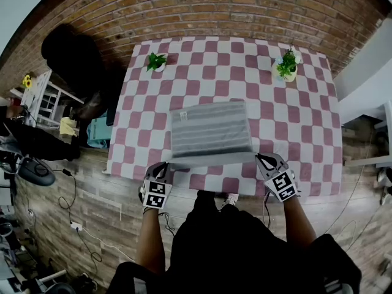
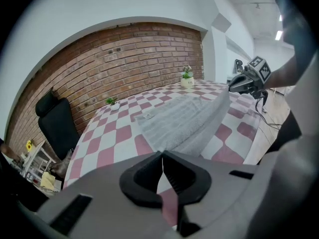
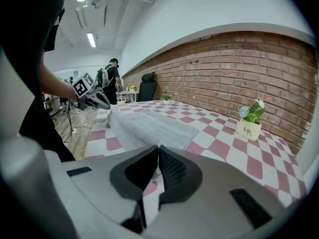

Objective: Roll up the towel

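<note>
Now, towel: the grey ribbed towel [image 1: 211, 130] is spread on the near middle of the table [image 1: 306, 127]. Its far part lies flat, and its near edge is raised off the checked cloth and stretched between the two grippers.
Left gripper: the left gripper [image 1: 166, 168] is at the towel's near left corner. Its jaws are clenched on that corner, and the cloth runs straight out from the tips.
Right gripper: the right gripper [image 1: 261, 158] is at the near right corner. Its jaws are pinched tight on the towel's edge.
Left pot: the small white left pot [image 1: 160, 67] stands upright at the far left of the table and holds a leafy green plant.
Right pot: the cream right pot [image 1: 288, 76] stands upright at the far right, with print on its side. It holds a green plant with small blue and white blooms.
Pots vs towel: both are well apart from the towel, beyond its far edge.
Table cover: pink and white checks; nothing else rests on it.
Surroundings: a black chair [image 1: 72, 54] stands left of the table by the brick wall [image 1: 245, 8]. Cables lie on the wooden floor [image 1: 73, 207] at near left.
Person: dark clothing, standing at the table's near edge with both forearms reaching forward.
</note>
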The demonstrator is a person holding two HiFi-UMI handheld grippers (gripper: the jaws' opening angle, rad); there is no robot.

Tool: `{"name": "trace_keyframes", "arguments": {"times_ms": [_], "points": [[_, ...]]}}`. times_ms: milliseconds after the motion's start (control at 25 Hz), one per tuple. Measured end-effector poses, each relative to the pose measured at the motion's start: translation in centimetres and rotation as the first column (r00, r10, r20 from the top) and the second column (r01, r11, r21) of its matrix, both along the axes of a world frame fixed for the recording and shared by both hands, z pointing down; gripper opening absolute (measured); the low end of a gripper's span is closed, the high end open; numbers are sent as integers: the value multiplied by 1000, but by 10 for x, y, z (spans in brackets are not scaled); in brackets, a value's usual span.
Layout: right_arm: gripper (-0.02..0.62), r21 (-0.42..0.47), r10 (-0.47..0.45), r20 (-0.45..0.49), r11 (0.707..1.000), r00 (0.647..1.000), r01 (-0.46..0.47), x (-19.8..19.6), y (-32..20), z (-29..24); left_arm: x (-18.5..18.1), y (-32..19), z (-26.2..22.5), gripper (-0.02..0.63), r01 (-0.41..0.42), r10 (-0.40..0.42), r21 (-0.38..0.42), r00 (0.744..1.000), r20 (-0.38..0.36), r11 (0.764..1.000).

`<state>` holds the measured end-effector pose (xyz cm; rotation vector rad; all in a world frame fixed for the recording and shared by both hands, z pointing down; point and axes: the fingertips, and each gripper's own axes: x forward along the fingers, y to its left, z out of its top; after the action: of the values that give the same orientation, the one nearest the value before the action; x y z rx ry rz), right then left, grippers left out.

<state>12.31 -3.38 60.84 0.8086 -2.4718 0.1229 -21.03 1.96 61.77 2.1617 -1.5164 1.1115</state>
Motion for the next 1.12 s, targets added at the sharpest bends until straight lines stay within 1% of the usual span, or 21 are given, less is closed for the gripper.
{"name": "trace_keyframes", "arguments": {"times_ms": [80, 200, 480, 800, 920, 1120], "points": [[8, 14, 5, -6, 1000, 1000, -5, -4, -12, -2, -3, -10, 1, 6, -3, 3, -6, 1000, -3, 1000], [8, 23, 15, -14, 1000, 1000, -15, -8, -26, -2, -5, -28, -4, 6, -22, 22, 18, 1000, -1, 1000], [8, 31, 48, -25, 998, 999, -47, -16, -59, -4, -15, -64, -6, 6, -33, 33, 31, 999, -3, 999], [8, 45, 76, -30, 996, 997, -75, -21, -90, -7, -21, -99, -6, 6, -59, 59, 17, 998, 0, 998], [8, 46, 90, -31, 995, 995, -89, -24, -103, -6, -24, -113, -7, 6, -74, 74, 26, 997, 1, 997], [8, 21, 104, -17, 994, 994, -103, -28, -127, -5, -30, -134, 0, 6, -70, 70, 10, 998, -7, 997]]}}
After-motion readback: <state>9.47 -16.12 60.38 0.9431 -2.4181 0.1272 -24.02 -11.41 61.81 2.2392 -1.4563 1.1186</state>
